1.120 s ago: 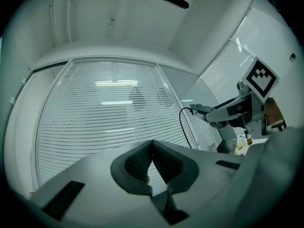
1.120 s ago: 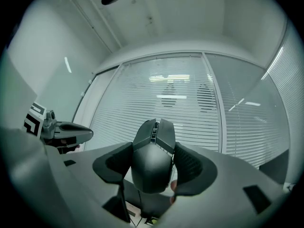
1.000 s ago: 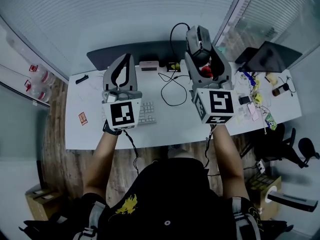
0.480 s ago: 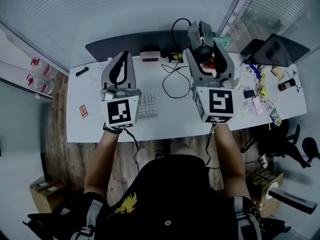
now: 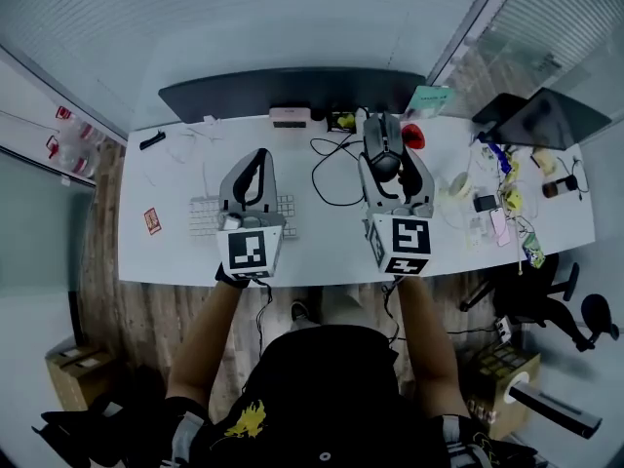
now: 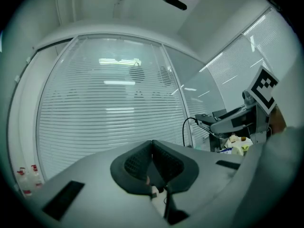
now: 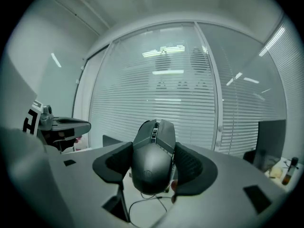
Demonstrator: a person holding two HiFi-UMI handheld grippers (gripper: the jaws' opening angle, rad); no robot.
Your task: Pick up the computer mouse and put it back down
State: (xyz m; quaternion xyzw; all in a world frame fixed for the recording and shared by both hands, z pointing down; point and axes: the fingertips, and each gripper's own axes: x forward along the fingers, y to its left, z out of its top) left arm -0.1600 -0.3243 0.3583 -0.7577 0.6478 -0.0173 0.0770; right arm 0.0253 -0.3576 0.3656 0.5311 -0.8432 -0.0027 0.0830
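A dark computer mouse [image 5: 382, 142] is shown clamped between the padded jaws of the right gripper [image 7: 152, 148], gripped at both flanks with its buttons and wheel turned away from the holder. It is held at the far, right-of-centre part of a white desk [image 5: 175, 247], just left of a small red object [image 5: 413, 135]. Whether its underside touches the surface cannot be told.

A loose black cable [image 5: 330, 178] is looped on the desk just left of the mouse. Further left, well apart from the right gripper, the left gripper [image 6: 152, 146] is held over a white keyboard [image 5: 205, 217]. Its jaws are closed together and nothing is caught between them.

Along the far edge of the desk a long dark monitor [image 5: 292, 88] is seen from above, with a small pale box [image 5: 290, 116] set just in front of it. An open laptop [image 5: 541, 115] and a scatter of small items are gathered at the right end. The far side of the room is closed by glass walls hung with slatted blinds [image 7: 180, 99].
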